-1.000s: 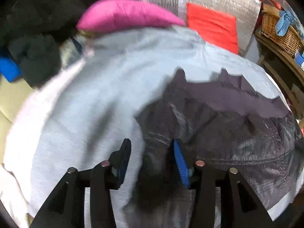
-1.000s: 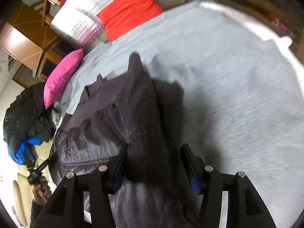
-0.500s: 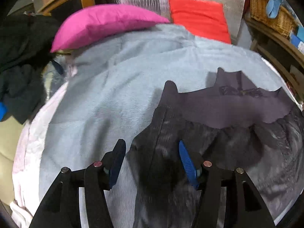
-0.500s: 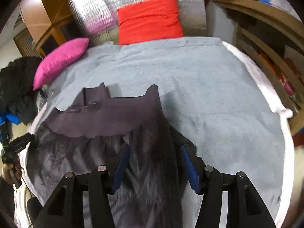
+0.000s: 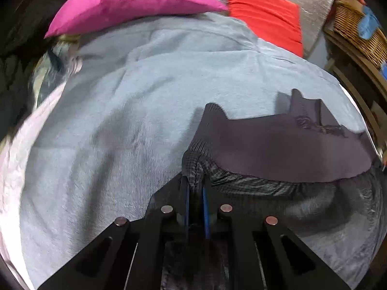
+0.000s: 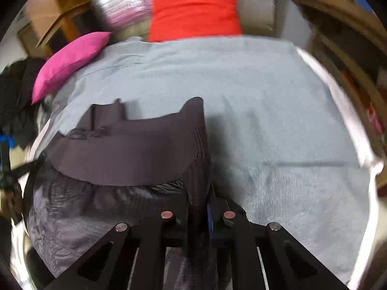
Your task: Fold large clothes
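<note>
A dark grey-purple garment (image 5: pixel 290 149) with a knit waistband and shiny checked fabric lies on a light grey bed cover (image 5: pixel 121 120). My left gripper (image 5: pixel 195 188) is shut on the garment's left edge, with fabric bunched between the blue pads. In the right wrist view the same garment (image 6: pixel 125 149) spreads to the left, and my right gripper (image 6: pixel 199 207) is shut on its right edge. The fabric hides both sets of fingertips. The waistband stretches between the two grippers.
A pink pillow (image 5: pixel 125 2) and a red cushion (image 5: pixel 266 17) lie at the head of the bed, before a silver padded backrest (image 6: pixel 116 4). A wicker basket (image 5: pixel 358 24) stands on wooden shelves at right. Dark clothes (image 6: pixel 14 101) are heaped at left.
Both grippers have gone from open around the garment's side edges to shut on them. The garment's waistband now lies spread out between them.
</note>
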{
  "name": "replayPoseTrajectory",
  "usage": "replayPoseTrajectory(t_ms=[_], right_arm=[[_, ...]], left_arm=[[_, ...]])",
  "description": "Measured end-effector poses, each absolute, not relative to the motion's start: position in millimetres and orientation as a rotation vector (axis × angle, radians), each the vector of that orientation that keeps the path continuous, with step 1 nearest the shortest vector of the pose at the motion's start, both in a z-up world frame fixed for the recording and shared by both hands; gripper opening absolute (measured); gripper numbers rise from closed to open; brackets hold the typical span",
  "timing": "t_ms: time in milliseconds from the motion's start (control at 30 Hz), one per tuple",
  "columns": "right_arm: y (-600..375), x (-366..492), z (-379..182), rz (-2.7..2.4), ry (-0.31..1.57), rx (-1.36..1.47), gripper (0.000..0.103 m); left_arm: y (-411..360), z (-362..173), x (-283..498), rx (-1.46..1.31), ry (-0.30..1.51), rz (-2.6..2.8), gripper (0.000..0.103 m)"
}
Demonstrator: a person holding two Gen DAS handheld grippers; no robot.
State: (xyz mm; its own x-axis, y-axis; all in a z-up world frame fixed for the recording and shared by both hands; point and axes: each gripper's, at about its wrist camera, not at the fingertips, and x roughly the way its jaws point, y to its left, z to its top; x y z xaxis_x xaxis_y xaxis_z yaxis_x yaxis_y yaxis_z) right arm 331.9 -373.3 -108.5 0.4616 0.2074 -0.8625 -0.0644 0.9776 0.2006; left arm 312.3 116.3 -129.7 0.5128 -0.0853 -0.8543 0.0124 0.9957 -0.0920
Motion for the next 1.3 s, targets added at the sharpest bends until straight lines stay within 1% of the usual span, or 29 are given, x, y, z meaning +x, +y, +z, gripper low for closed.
replayPoseTrajectory(t_ms=[67,167,200,233,267,333,367,400,433,467,533,633,667,700,733,767,900,1000,1067,1100,1133,1167,1200,1267,1300], right_arm=[[-372.8,332.7,-129.0,0.15,1.102,0.165,0.011],[-385.3,331.2,-132.8,0.151,1.09,0.298,0.013],[-389.6,330.4,-131.6,0.16,1.085,0.33,0.019],[-392.7,329.5,-129.8,0.172,1.079,0.349,0.02],[-395.2,327.9,-126.2,0.177,1.072,0.362,0.025],[-398.5,324.6,-113.0,0.186,1.044,0.366,0.045],[-399.3,322.7,-107.6,0.183,1.032,0.362,0.073],[-399.1,321.0,-101.0,0.177,1.011,0.357,0.085],[-398.6,319.5,-95.0,0.177,0.992,0.351,0.085],[-397.7,321.2,-90.8,0.183,0.986,0.343,0.085],[-394.5,328.3,-90.2,0.187,1.007,0.337,0.085],[-387.4,343.6,-104.5,0.182,1.059,0.305,0.085],[-383.4,349.7,-111.5,0.178,1.081,0.293,0.083],[-380.3,353.5,-115.8,0.178,1.09,0.284,0.073],[-379.0,354.1,-118.5,0.173,1.093,0.267,0.057],[-378.7,355.0,-121.7,0.167,1.108,0.257,0.031],[-375.8,358.2,-123.9,0.135,1.094,0.239,0.028],[-386.8,358.8,-129.3,0.11,1.094,0.293,0.028],[-394.0,357.0,-133.9,0.102,1.093,0.346,0.028],[-394.1,354.3,-132.4,0.118,1.09,0.36,0.034],[-394.3,349.7,-127.5,0.133,1.084,0.373,0.036],[-395.8,344.1,-121.5,0.141,1.074,0.386,0.053],[-397.3,338.0,-115.1,0.143,1.06,0.396,0.074],[-404.6,313.1,-95.1,0.135,0.991,0.401,0.075],[-409.0,297.7,-86.2,0.131,0.972,0.396,0.075]], left_arm=[[119.1,-132.8,312.4,-0.098,1.038,-0.057,0.011],[111.7,-123.2,310.2,-0.055,1.024,-0.044,0.013],[110.1,-118.3,306.5,-0.042,1.008,-0.044,0.016],[108.0,-115.2,304.8,-0.031,1.001,-0.041,0.018],[105.7,-111.0,302.6,-0.022,0.993,-0.04,0.018],[104.5,-105.1,299.7,-0.01,0.965,-0.036,0.022],[103.2,-101.2,297.7,0.008,0.947,-0.025,0.025],[101.0,-98.5,297.8,0.024,0.94,-0.022,0.027],[98.7,-97.3,299.2,0.032,0.937,-0.028,0.03],[96.7,-97.1,300.8,0.04,0.937,-0.03,0.031],[94.1,-98.1,305.7,0.048,0.94,-0.028,0.032],[92.1,-103.1,311.7,0.05,0.948,-0.022,0.031],[92.5,-104.5,312.8,0.048,0.947,-0.022,0.031],[93.3,-107.0,314.7,0.046,0.952,-0.026,0.032],[93.6,-109.0,316.1,0.047,0.957,-0.023,0.031],[94.0,-110.9,318.1,0.046,0.959,-0.022,0.029],[93.6,-117.1,321.4,0.062,0.962,-0.01,0.024],[99.6,-124.4,324.4,0.039,0.981,-0.002,0.024],[104.5,-124.5,325.3,-0.004,1.001,0.003,0.03],[106.9,-118.1,322.2,-0.032,0.994,0.0,0.031],[108.5,-113.6,319.4,-0.048,0.988,-0.002,0.039],[111.4,-103.8,311.2,-0.065,0.97,-0.003,0.05],[112.1,-98.9,305.0,-0.064,0.957,-0.001,0.054],[116.3,-82.0,279.9,-0.042,0.9,0.002,0.064],[117.9,-77.2,269.5,-0.033,0.881,0.002,0.065]])
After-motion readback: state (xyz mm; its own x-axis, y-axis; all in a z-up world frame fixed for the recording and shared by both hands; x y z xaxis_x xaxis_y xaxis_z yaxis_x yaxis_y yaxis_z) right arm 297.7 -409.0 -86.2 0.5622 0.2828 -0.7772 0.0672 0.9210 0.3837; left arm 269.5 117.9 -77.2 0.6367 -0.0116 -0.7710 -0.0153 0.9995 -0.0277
